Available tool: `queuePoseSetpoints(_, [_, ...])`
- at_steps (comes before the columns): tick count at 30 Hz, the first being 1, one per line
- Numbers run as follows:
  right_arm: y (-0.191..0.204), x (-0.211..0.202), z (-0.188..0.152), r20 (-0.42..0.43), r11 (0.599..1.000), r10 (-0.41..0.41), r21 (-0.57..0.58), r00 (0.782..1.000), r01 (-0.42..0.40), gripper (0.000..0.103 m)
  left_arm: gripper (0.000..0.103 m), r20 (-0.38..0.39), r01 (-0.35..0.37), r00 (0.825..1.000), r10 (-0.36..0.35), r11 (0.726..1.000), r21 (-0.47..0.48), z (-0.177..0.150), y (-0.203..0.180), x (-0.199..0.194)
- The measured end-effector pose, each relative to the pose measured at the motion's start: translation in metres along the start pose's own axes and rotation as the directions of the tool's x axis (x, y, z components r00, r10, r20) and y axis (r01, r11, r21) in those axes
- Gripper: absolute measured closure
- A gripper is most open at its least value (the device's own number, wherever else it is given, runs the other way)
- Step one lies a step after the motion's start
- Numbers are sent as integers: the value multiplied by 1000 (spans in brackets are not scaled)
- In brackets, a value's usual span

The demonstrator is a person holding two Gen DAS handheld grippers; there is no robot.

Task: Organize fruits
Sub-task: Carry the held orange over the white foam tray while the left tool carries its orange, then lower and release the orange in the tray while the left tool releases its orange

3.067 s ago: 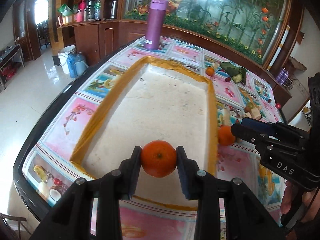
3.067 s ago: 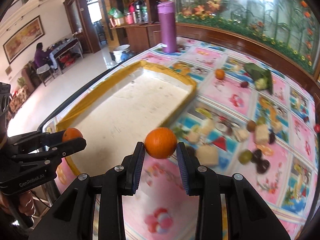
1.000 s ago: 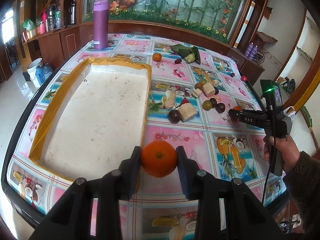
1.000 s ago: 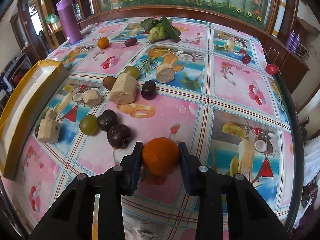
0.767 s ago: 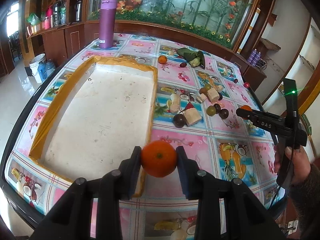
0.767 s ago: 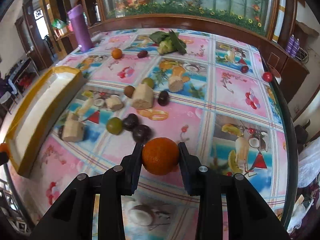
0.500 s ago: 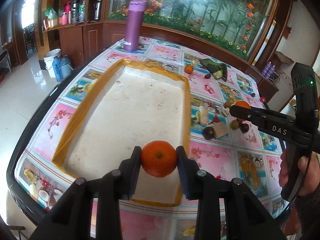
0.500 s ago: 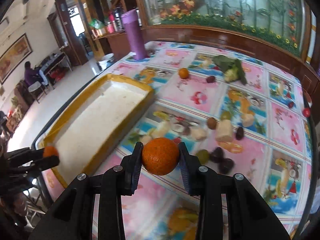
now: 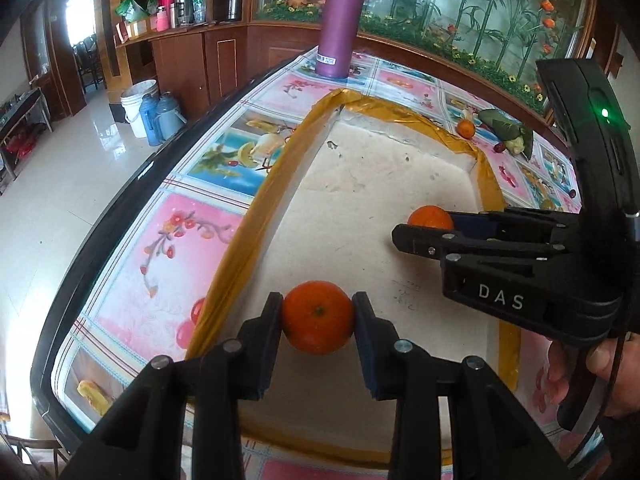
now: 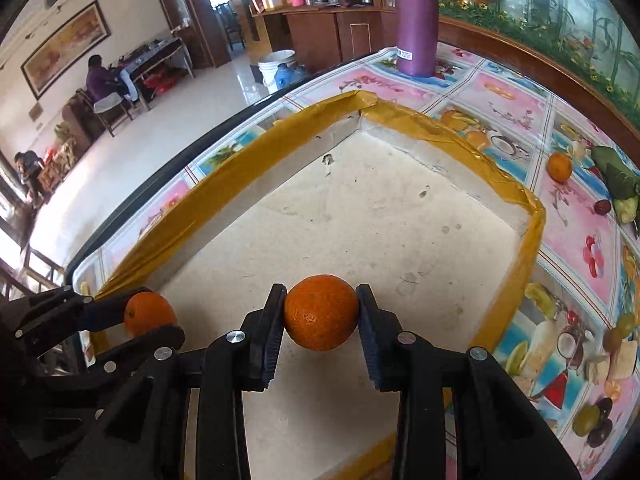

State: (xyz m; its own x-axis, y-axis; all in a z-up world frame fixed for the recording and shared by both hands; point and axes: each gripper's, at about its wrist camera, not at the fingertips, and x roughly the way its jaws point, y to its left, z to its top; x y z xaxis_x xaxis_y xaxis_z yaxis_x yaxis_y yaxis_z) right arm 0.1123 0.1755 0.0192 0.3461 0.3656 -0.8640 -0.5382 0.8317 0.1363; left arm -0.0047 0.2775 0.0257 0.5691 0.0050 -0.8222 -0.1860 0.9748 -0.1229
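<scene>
My left gripper (image 9: 318,322) is shut on an orange (image 9: 318,322) and holds it over the near left part of the white tray with the yellow taped rim (image 9: 256,236). My right gripper (image 10: 321,312) is shut on a second orange (image 10: 321,312) over the same tray (image 10: 532,216). In the left wrist view the right gripper (image 9: 430,222) reaches in from the right with its orange (image 9: 430,216). In the right wrist view the left gripper (image 10: 148,316) shows at the lower left with its orange (image 10: 148,312). A third orange (image 10: 560,166) lies on the tablecloth beyond the tray.
A tall purple flask (image 9: 340,24) stands on the table behind the tray. A green leafy bundle (image 10: 618,184), a dark red fruit (image 10: 602,207) and several small fruits and pale chunks (image 10: 612,344) lie on the patterned cloth to the right. The table's black edge (image 9: 132,184) runs along the left.
Both grippers have swung from the fruit-strewn right side of the table to over the tray, each still holding its orange. The right gripper now sits close beside the left.
</scene>
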Motion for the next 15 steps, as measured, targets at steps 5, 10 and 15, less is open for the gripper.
queuePoseSetpoints(5, [4, 6, -2, -12, 1000, -23, -15, 1000, 23, 70, 65, 4, -21, 1000, 21, 999, 26, 1, 2, 7])
queuePoseSetpoints(10, [5, 12, -2, -17, 1000, -27, -1, 1000, 27, 69, 65, 24, -47, 999, 45, 997, 55, -2, 0, 9])
queuePoseSetpoints(15, [7, 12, -3, -21, 999, -46, 0, 999, 46, 68, 58, 35, -49, 998, 47, 997, 60, -4, -1, 6])
